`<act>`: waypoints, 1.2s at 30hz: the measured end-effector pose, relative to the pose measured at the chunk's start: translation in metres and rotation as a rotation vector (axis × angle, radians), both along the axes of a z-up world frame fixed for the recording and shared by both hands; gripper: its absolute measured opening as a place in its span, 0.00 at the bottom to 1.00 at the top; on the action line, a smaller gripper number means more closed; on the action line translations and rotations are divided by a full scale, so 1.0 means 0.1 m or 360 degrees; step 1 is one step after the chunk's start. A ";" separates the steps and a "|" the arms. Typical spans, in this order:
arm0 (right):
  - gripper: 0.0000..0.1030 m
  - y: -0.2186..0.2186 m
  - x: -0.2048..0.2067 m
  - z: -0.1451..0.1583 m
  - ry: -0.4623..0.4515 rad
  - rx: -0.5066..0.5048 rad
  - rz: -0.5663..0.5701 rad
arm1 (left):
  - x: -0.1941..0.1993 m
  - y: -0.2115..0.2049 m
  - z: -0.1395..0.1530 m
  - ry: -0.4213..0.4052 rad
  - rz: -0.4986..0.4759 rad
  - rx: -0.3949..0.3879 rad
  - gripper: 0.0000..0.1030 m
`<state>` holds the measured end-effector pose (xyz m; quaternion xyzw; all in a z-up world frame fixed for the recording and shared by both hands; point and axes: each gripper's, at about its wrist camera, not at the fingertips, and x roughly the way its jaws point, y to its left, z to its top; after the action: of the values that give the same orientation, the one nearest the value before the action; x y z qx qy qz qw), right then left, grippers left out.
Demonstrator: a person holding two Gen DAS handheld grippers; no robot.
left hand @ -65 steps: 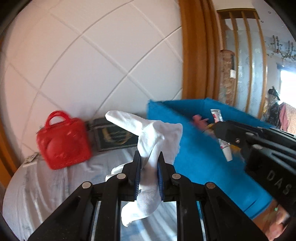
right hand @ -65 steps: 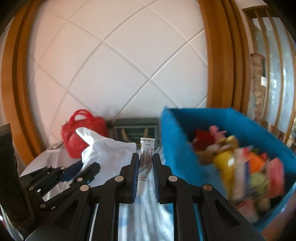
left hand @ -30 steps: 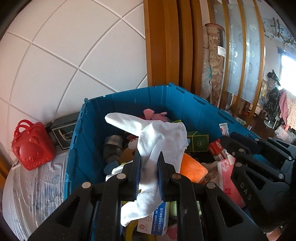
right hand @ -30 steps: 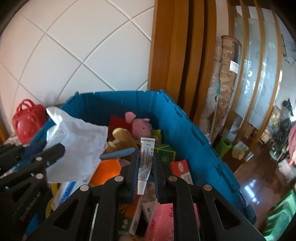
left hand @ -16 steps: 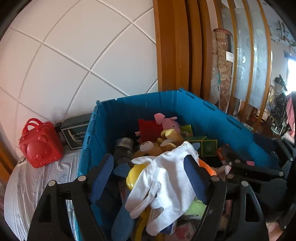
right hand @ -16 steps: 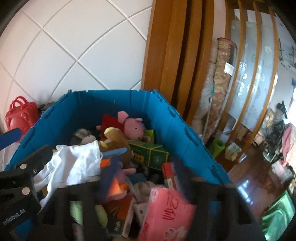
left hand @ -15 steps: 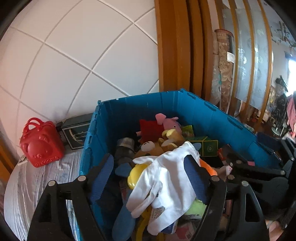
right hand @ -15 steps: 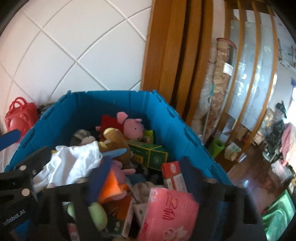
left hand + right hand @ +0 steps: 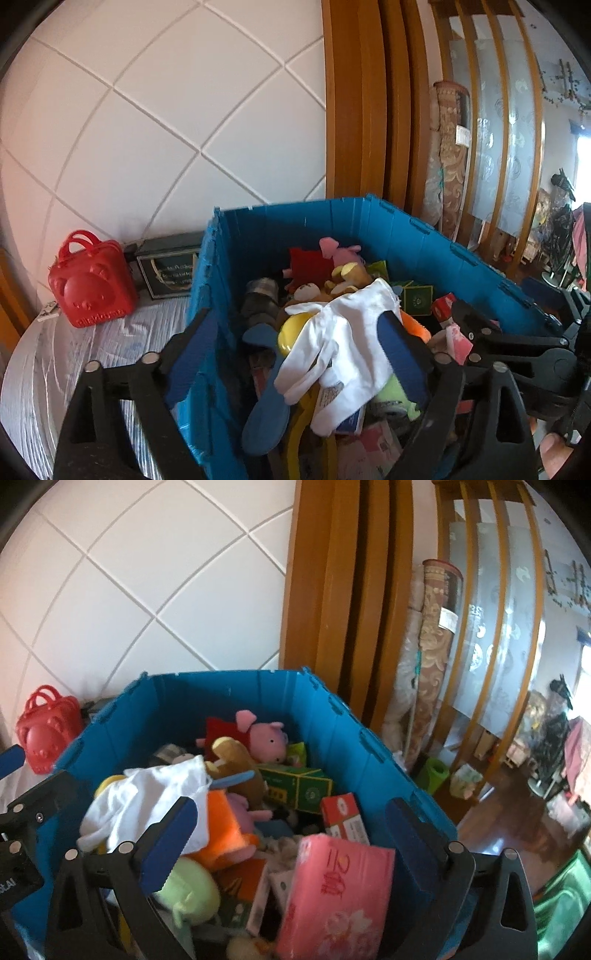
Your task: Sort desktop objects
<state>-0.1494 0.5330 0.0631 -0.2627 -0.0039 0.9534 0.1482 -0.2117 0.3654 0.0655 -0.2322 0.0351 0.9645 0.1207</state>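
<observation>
Blue ribbed plastic forms the big open storage crate (image 9: 332,225) that fills both views, standing on a bench (image 9: 48,362) covered in pale grey wavy-patterned cloth, against a white diagonal-tiled wall. The left hand-held gripper (image 9: 295,343) hangs over the crate's near left corner with its jaws opening wide; the white cotton glove (image 9: 347,332) lies loose between them on top of the heap, touched by neither blue pad as far as the view shows. The right hand-held gripper (image 9: 288,830) is over the crate's right half, its jaws opening to their widest, with nothing gripped; a pink tissue pack (image 9: 332,897) lies just below it. Deeper in the crate sit a pink plush pig (image 9: 264,734), a brown plush toy (image 9: 236,760), a green carton (image 9: 295,788) and a red-and-white box (image 9: 345,819). The small white tube cannot be made out among the clutter. On the bench left of the crate stand a red plastic bear-faced handbag (image 9: 90,282) and, just beside it, a dark framed plaque (image 9: 168,271) leaning on the wall.
</observation>
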 end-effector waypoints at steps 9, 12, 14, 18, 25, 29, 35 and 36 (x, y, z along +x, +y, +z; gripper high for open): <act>1.00 -0.16 0.39 0.05 0.0061 -0.0068 0.0010 | 0.36 -0.27 0.12 0.0218 0.0066 0.0061 0.99; 1.00 -0.20 0.46 0.03 0.0046 -0.0089 0.0015 | 0.37 -0.32 0.11 0.0193 0.0056 0.0083 0.99; 1.00 -0.24 0.50 0.02 0.0033 -0.0092 0.0021 | 0.39 -0.33 0.10 0.0171 0.0057 0.0078 0.99; 1.00 -0.28 0.52 -0.02 0.0009 -0.0072 0.0005 | 0.44 -0.30 0.07 0.0150 0.0032 0.0033 0.99; 1.00 -0.28 0.48 -0.07 -0.0022 -0.0069 0.0008 | 0.45 -0.28 0.04 0.0132 0.0036 0.0024 0.99; 1.00 -0.27 0.46 -0.09 -0.0033 -0.0071 0.0005 | 0.44 -0.31 0.03 0.0112 0.0036 0.0036 0.99; 1.00 -0.25 0.45 -0.10 -0.0039 -0.0085 0.0009 | 0.44 -0.33 0.03 0.0101 0.0065 0.0030 0.99; 1.00 -0.24 0.45 -0.10 -0.0040 -0.0084 0.0009 | 0.44 -0.33 0.02 0.0098 0.0067 0.0028 0.99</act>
<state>-0.1044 0.5085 0.0532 -0.2785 0.0186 0.9502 0.1384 -0.1673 0.3326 0.0679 -0.2021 0.0252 0.9738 0.1013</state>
